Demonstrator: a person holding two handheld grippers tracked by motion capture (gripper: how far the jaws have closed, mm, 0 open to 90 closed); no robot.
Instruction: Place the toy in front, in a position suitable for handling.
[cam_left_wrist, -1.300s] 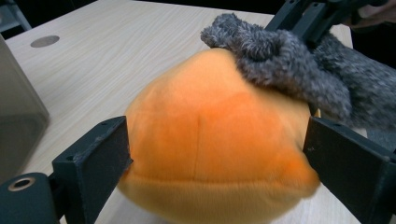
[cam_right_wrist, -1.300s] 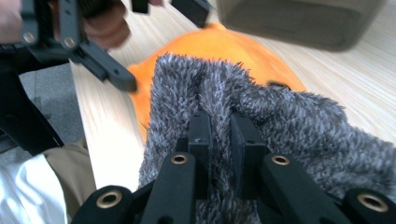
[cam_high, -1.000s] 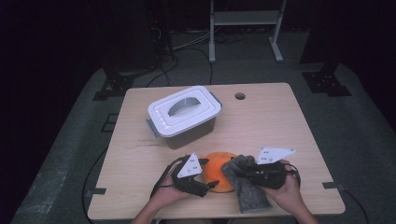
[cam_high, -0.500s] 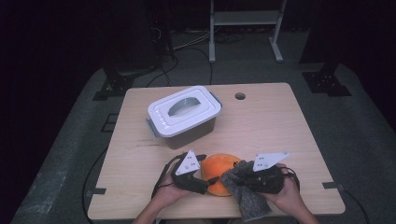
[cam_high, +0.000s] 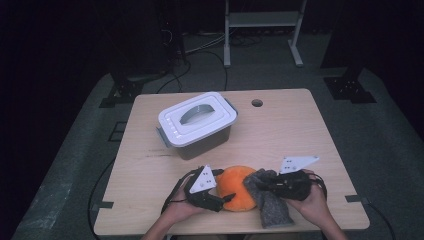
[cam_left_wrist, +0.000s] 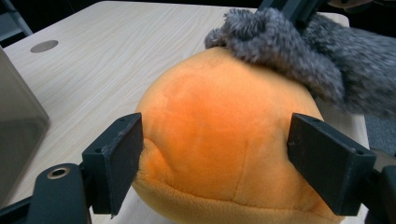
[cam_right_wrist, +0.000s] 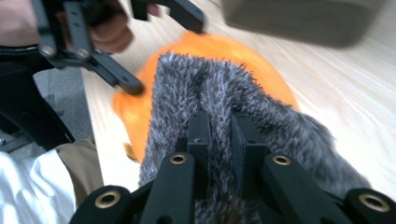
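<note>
Your left gripper (cam_high: 225, 198) sits at the near edge of the wooden table (cam_high: 300, 135), with its two black jaws spread wide around an orange plush ball (cam_high: 239, 186). In the left gripper view the jaws stand on either side of the ball (cam_left_wrist: 224, 149) at its widest part; the left pad looks to be touching the plush, while at the right pad you cannot quite tell whether it presses or just stands beside it.

Your right gripper (cam_high: 261, 185) comes in from the other side, its jaws pressed nearly together on a fold of grey furry cloth (cam_high: 272, 205). In the right gripper view, which is blurred, the fingers (cam_right_wrist: 200, 135) pinch a ridge of that cloth (cam_right_wrist: 243, 107), and its far end drapes against the orange ball behind it. In the left gripper view the grey fur (cam_left_wrist: 299, 51) lies over the ball's upper far side, touching it.

A white lidded storage box (cam_high: 196, 124) with a grey handle stands farther back on the table, left of centre, well apart from both grippers.
</note>
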